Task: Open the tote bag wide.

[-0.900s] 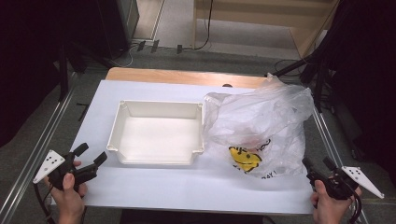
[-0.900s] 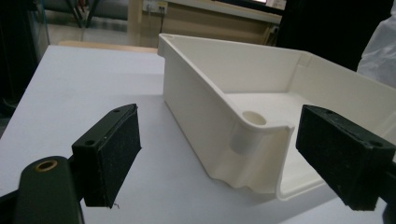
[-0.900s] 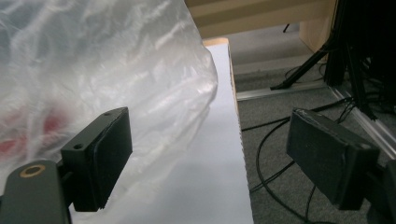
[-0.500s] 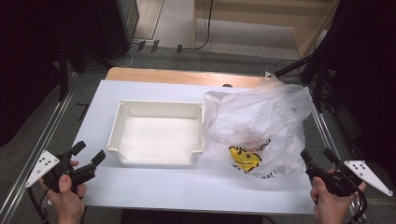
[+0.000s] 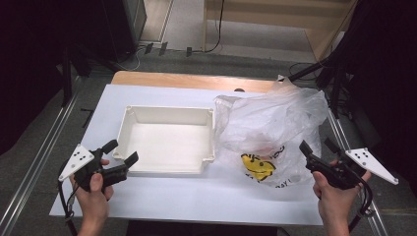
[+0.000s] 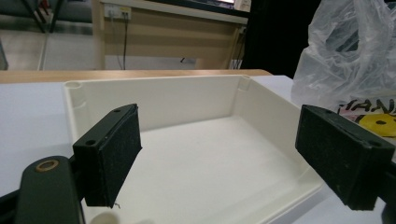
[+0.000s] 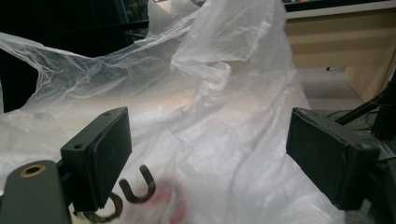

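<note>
Plastic bag (image 5: 270, 132) is lying on the surface (image 5: 162, 196) right ahead of our right tongs (image 5: 319, 155), which are closing in on it since a moment ago, while our left tongs (image 5: 120, 158) are edging toward the white tray (image 5: 169, 172) just before them. Both tongs are gaping wide, gripping nothing, so we are likely preparing to unpack. Only a yellow smiley and partial letters are showing.

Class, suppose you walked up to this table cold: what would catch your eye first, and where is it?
The crumpled clear plastic bag with its yellow print, on the table's right side. Beside it, at the middle, sits an empty white tray. The left gripper and right gripper wait open at the near corners.
</note>
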